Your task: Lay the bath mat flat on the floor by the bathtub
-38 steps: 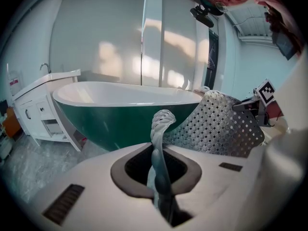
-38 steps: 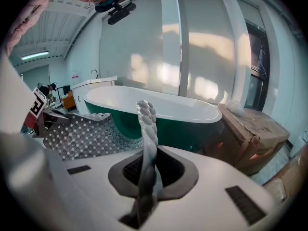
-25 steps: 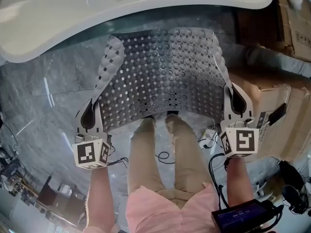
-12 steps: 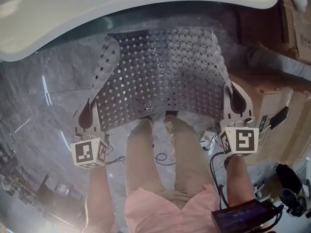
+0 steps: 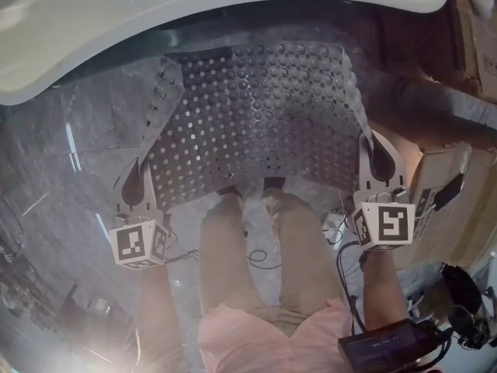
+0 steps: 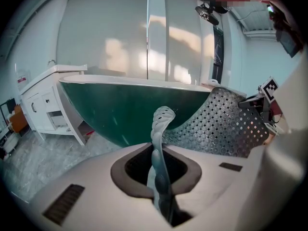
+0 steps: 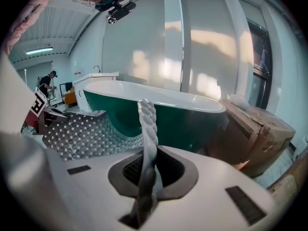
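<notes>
One bath mat (image 5: 264, 115), one bathtub (image 5: 116, 22) at twelve o'clock. Two grippers: left gripper (image 5: 144, 169), right gripper (image 5: 368, 140). One white cabinet (image 6: 45, 107).

Right claw (image 7: 146, 179) on bath mat (image 7: 148, 129)

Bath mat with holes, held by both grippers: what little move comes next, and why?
Probably lower both grippers toward the grey marbled floor. The left gripper and right gripper are each shut on a side edge of the perforated grey bath mat, which curves up beside the green bathtub, not yet flat.
</notes>
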